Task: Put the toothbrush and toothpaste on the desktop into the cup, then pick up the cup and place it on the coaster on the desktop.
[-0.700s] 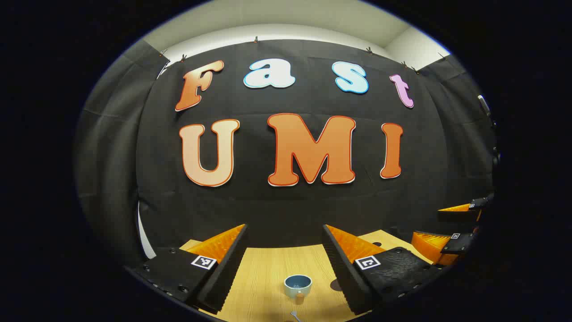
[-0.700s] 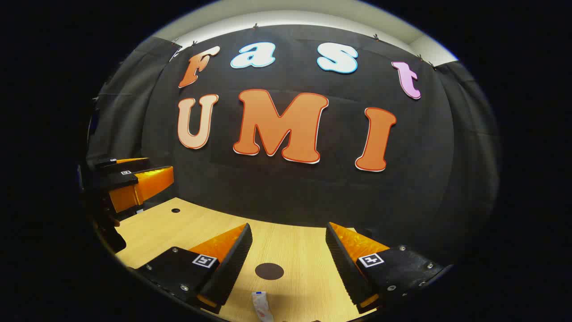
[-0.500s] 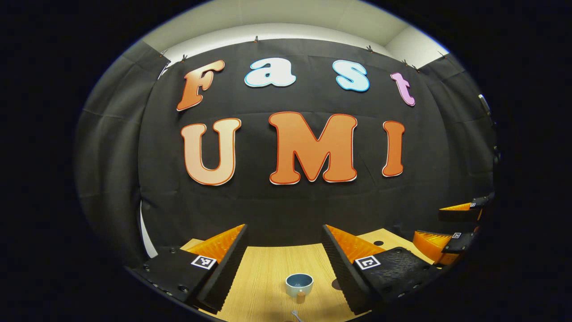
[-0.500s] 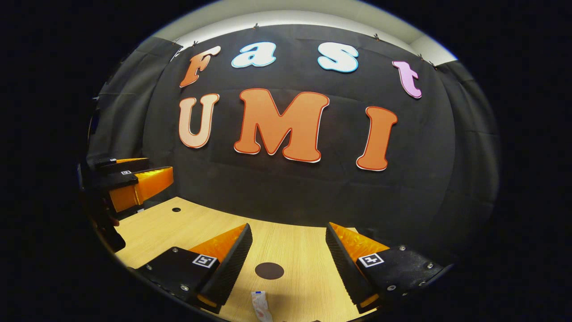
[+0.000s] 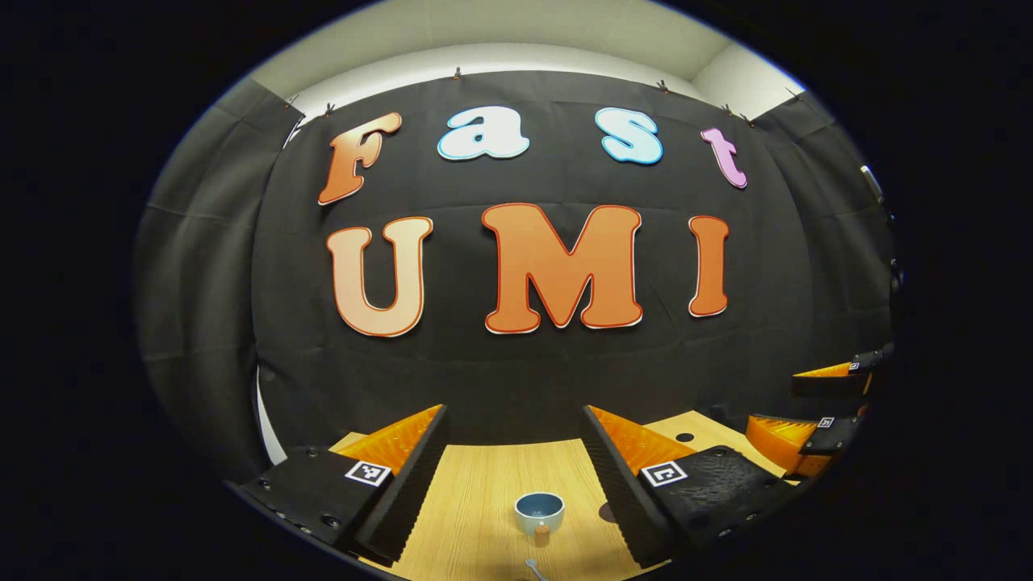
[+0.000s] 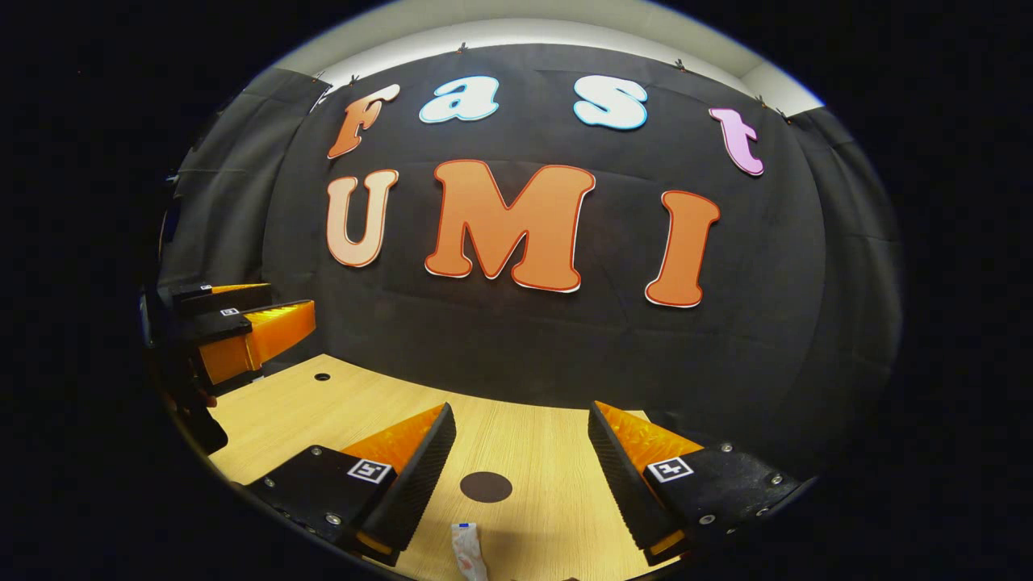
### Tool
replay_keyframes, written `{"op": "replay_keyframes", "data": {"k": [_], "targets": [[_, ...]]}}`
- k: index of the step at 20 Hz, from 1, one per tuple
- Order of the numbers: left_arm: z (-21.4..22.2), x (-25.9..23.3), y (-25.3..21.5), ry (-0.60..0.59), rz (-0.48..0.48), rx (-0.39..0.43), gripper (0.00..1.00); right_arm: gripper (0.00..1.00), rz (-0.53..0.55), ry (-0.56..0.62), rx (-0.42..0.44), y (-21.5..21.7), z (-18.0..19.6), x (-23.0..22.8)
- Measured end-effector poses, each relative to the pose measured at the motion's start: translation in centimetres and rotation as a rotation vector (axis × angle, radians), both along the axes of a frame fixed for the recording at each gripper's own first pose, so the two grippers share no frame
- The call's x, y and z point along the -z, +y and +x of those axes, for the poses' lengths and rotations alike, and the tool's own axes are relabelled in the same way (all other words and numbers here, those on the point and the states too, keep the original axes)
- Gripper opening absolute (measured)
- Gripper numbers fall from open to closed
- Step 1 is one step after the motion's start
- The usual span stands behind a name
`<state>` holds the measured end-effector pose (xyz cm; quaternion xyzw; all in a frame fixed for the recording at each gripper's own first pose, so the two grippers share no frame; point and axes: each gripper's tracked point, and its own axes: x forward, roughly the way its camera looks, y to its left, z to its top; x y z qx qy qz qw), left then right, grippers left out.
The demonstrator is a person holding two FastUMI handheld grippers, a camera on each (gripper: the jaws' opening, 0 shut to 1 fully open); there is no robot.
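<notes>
No part of the task is complete, as far as I can judge. My left gripper [image 5: 516, 452] hangs above the table [image 5: 476, 492] with its fingers spread wide and nothing between them. The cup [image 5: 539, 512] stands upright on the table ahead of it, between the two fingers in the left gripper view, and its inside looks empty. A small pale object, probably the end of the toothbrush [image 5: 533, 570], lies just nearer to me than the cup; too little of it is visible to be certain. My right gripper [image 6: 523, 456] is also spread wide and empty. The toothpaste [image 6: 468, 550] lies flat on the table below it, close to me, and the dark round coaster [image 6: 486, 486] lies bare just beyond the tube, apart from it. Remaining steps: put the toothbrush in the cup, put the toothpaste in the cup, lift the cup, set the cup on the coaster. I judge that each gripper is placed for a first descent.
</notes>
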<state>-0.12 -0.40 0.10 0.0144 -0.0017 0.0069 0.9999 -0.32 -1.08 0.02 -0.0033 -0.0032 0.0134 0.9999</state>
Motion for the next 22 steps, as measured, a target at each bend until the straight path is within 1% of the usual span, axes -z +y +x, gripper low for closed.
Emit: {"op": "replay_keyframes", "data": {"k": [4, 6, 11, 14, 16, 18, 22], "targets": [[-0.1, 0.1, -0.1, 0.007, 0.002, -0.008, 0.96, 0.99, 0.005, 0.005, -0.019, -0.3, 0.0, 0.2], [0.0, 0.6, 0.0, 0.021, -0.025, -0.007, 0.96, 0.99, 0.001, 0.027, -0.035, -0.3, 0.0, 1.0], [0.1, 3.0, 0.3, 0.141, -0.054, -0.041, 0.96, 0.99, 0.006, 0.108, -0.098, 0.1, -0.3, 3.7], [-1.9, 7.1, -0.2, 0.231, -0.072, -0.062, 0.97, 0.99, -0.001, 0.156, -0.146, 0.8, -0.3, 5.4], [-2.7, 9.7, -0.6, 0.295, -0.076, -0.075, 0.97, 0.99, -0.007, 0.189, -0.179, 1.3, -0.5, 6.7], [-3.4, 11.8, -1.1, 0.364, -0.100, -0.076, 0.97, 0.99, -0.020, 0.231, -0.208, 1.5, -0.7, 8.3], [-4.0, 15.6, -1.5, 0.501, -0.120, -0.078, 0.97, 0.99, -0.057, 0.347, -0.227, 2.1, -0.8, 12.2]]}}
